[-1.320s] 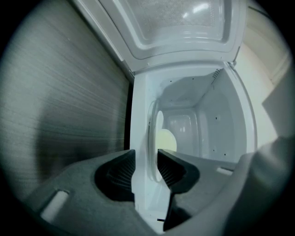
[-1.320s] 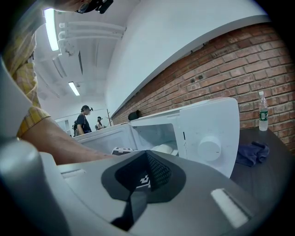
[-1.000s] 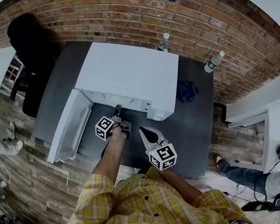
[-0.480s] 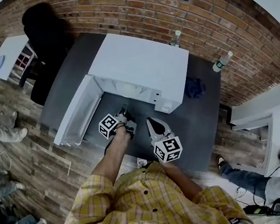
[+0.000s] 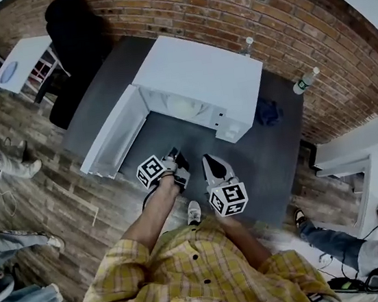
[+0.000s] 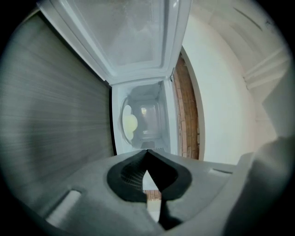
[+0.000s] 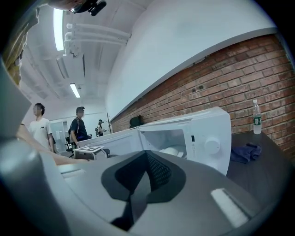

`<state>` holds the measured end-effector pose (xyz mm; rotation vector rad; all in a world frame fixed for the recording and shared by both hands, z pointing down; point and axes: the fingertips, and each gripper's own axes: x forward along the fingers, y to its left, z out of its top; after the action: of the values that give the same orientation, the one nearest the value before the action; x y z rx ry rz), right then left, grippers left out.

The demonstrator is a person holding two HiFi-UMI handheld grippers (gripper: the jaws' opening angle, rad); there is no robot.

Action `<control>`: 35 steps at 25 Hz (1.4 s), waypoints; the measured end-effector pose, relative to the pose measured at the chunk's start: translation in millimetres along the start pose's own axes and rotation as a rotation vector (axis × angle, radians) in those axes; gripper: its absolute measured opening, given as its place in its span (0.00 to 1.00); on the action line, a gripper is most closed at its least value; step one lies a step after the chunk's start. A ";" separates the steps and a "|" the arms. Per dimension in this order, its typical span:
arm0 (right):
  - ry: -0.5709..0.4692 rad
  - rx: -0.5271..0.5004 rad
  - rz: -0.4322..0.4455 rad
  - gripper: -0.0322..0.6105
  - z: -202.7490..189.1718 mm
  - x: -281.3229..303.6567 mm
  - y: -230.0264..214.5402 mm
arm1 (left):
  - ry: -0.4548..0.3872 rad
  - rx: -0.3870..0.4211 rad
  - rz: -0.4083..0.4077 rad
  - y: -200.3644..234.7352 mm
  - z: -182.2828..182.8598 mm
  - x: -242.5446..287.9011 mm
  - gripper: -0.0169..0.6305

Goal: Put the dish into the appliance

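Head view: white microwave [image 5: 201, 86] sits on a dark grey table [image 5: 267, 164], door [image 5: 115, 139] swung wide open to its left. Dish [image 5: 181, 105] is inside the cavity, a pale round shape on the cavity floor. Left gripper [image 5: 176, 161] and right gripper [image 5: 209, 162] are both over the table in front of the opening, side by side, clear of the microwave. Blue cloth [image 5: 267, 111] lies on the table just right of the microwave; two water bottles [image 5: 306, 81] stand along the brick wall [image 5: 225, 4]. Left gripper view: frame is rolled, so the table [image 6: 50, 101] fills the left side. Left gripper [image 6: 147, 154] has its jaws pressed together with nothing between them, aimed straight into the open cavity. Dish [image 6: 130, 123] rests on the cavity floor, well apart from the tips. Door [image 6: 133, 37] runs across the top of the frame. Right gripper view: right gripper [image 7: 146, 156] also has its jaws pressed together and empty. Microwave [image 7: 207, 133] is ahead, door [image 7: 110, 138] open; the dish [image 7: 173, 151] shows white inside the cavity. Left gripper's marker cube [image 7: 90, 150] is visible at left. Blue cloth [image 7: 244, 152] and one bottle [image 7: 256, 117] are to the microwave's right; people stand in the far background.
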<state>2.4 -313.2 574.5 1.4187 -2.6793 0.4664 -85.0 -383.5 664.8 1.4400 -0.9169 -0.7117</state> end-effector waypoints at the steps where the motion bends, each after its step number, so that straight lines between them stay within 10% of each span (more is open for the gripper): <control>1: 0.002 0.000 -0.002 0.06 -1.6 -2.9 3.2 | 0.006 0.019 -0.005 -3.8 -3.3 -6.4 0.02; 24: -0.022 -0.003 0.015 0.06 -3.4 -59.4 54.3 | 0.080 0.901 -0.032 -103.4 -58.1 -124.3 0.02; 35: -0.038 -0.018 0.015 0.06 2.6 -80.9 68.4 | 0.063 1.124 -0.038 -120.7 -75.6 -155.2 0.02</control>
<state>-7.3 -213.6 539.6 1.4186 -2.7184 0.4197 -82.6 -216.1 537.0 2.4319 -1.3226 -0.1156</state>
